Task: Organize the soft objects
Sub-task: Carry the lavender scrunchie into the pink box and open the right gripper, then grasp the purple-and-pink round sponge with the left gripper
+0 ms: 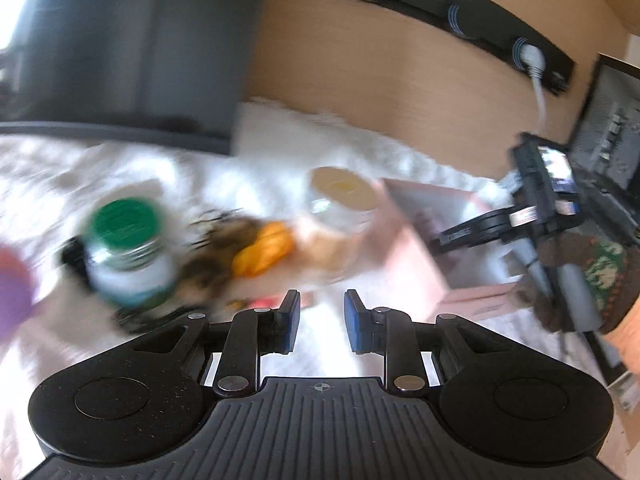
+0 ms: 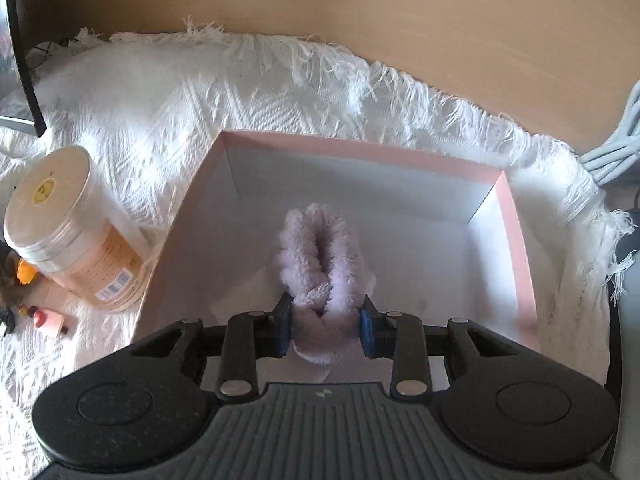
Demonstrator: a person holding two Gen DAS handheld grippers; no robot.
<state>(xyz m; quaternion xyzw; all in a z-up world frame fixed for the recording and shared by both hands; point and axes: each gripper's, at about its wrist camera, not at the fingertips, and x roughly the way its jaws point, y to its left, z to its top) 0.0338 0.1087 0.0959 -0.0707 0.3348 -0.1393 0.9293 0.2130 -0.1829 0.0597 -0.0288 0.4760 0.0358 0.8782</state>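
Starting on the left side: the left gripper (image 1: 322, 320) hangs empty with its pads spread apart, over the white fringed blanket (image 1: 132, 160). That view is badly smeared, so I can only half make out the clutter under it: a green-capped bottle (image 1: 128, 248), something dark and stringy beside it, an orange lump (image 1: 266, 252), and a clear jar with a tan lid (image 1: 342, 200).

Moving right, the right gripper (image 2: 325, 322) is clamped on a fluffy lilac cloth (image 2: 320, 256), squeezed into a fold between the blue pads. It's held over the open pink box (image 2: 516, 240), which looks otherwise bare inside, so my guess is this is the drop-off.

What could go wrong, as I see it: the fuzzy pile may snag on the pads when the jaws part, so the cloth drags back out or lands draped over the near wall. Pushing down too hard could also shove the light box along the blanket.

The tan-lidded jar sits touching the box's left wall, with a small pink bottle (image 2: 50, 318) just beside it, so the left side is crowded. Grey cables (image 2: 616, 148) lie off to the far right.
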